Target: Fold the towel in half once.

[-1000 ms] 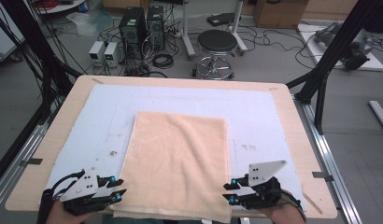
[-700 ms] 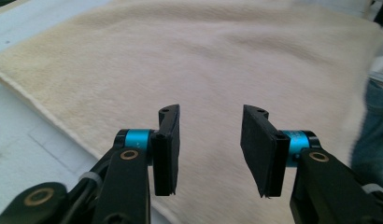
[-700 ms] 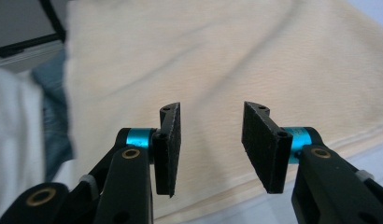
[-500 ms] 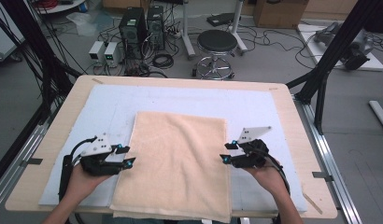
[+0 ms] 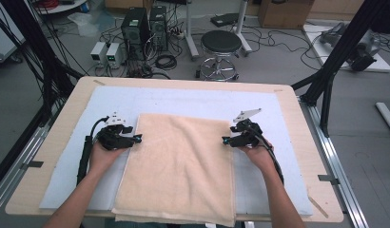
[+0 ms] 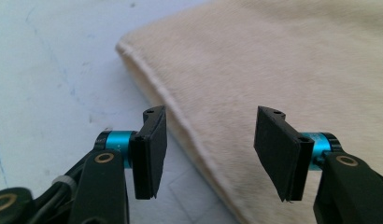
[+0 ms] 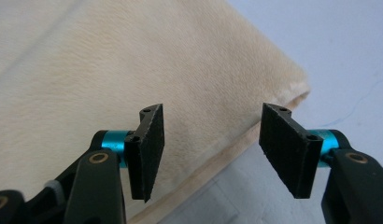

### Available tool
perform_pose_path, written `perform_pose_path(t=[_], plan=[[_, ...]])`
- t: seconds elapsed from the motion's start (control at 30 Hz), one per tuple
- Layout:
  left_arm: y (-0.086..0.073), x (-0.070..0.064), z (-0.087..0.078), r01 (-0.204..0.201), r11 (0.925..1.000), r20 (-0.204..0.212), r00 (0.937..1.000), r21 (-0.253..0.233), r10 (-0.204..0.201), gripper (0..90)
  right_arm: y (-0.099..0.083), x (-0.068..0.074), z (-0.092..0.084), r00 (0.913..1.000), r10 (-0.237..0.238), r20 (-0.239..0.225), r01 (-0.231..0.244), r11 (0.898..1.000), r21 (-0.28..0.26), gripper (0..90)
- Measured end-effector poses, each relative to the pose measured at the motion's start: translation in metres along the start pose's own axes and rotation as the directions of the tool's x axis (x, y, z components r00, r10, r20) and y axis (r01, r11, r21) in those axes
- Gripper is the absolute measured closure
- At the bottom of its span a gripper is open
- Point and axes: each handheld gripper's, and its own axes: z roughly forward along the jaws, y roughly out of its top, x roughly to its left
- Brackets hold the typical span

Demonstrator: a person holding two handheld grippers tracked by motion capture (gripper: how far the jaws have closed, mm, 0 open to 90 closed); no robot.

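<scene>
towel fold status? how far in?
Done: the beige plush towel lies flat and doubled on the pale blue mat; a layered edge shows in both gripper views. In hand: the left gripper and right gripper sit at the towel's side edges, jaws just opened, pads clear of the cloth. Left: probably grasp those edges and fold again.

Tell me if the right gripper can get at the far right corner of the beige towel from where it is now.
Probably yes. The right gripper sits open at the towel right edge, just short of that corner. Nothing lies between them on the pale mat.
</scene>
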Motion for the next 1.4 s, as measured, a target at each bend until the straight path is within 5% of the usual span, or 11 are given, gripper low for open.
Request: perform_pose_path(t=[0.13, 0.3, 0.37, 0.5, 0.8, 0.97, 1.03, 1.2, 1.3, 1.4], plan=[[-0.003, 0.002, 0.008, 0.039, 0.9991, 0.014, 0.9991, 0.014, -0.039, 47.4, -0.006, -0.008, 0.011, 0.9973, 0.068, -0.028, -0.068, 0.998, 0.016, 44.6], [-0.001, 0.000, 0.012, 0.086, 0.9963, 0.072, 0.9937, 0.004, -0.086, 78.4, -0.003, -0.008, 0.014, 0.9896, 0.064, -0.129, -0.065, 0.998, 0.000, 78.2], [0.002, -0.001, 0.012, 0.083, 0.9964, 0.062, 0.9945, 0.018, -0.084, 81.8, -0.001, -0.009, 0.015, 0.9893, 0.060, -0.133, -0.061, 0.998, -0.008, 82.3], [0.012, -0.001, 0.013, 0.043, 0.9988, -0.004, 0.9991, 0.025, -0.043, 83.7, 0.010, -0.011, 0.015, 0.9975, 0.024, -0.066, -0.025, 1.000, -0.005, 83.5], [0.033, 0.014, 0.028, 0.097, 0.9946, -0.073, 0.9924, -0.038, -0.100, 84.0, 0.036, -0.031, 0.019, 0.9980, 0.057, 0.029, -0.056, 0.998, -0.028, 82.3], [0.027, 0.017, 0.022, 0.041, 0.9988, -0.051, 0.9979, 0.026, -0.040, 72.8, 0.029, -0.037, 0.022, 0.9944, 0.104, 0.021, -0.104, 0.995, -0.008, 57.3], [0.025, 0.017, 0.011, 0.018, 0.9998, -0.027, 0.9995, 0.010, -0.017, 68.3, 0.026, -0.033, 0.012, 0.9960, 0.081, 0.038, -0.080, 0.997, -0.024, 53.6], [0.019, 0.005, -0.020, -0.039, 0.9979, 0.054, 0.9977, -0.051, 0.042, 61.4, 0.021, -0.005, -0.019, 1.0000, -0.004, -0.007, 0.004, 0.996, -0.091, 49.5], [0.009, -0.009, -0.040, -0.079, 0.9937, 0.099, 0.9913, -0.080, 0.087, 57.3, 0.015, 0.020, -0.036, 0.9963, -0.080, -0.032, 0.077, 0.993, -0.090, 46.5], [-0.006, -0.026, -0.057, -0.141, 0.9864, 0.140, 0.9784, -0.085, 0.152, 52.5, 0.005, 0.044, -0.050, 0.9902, -0.115, -0.080, 0.108, 0.990, -0.087, 43.6]])
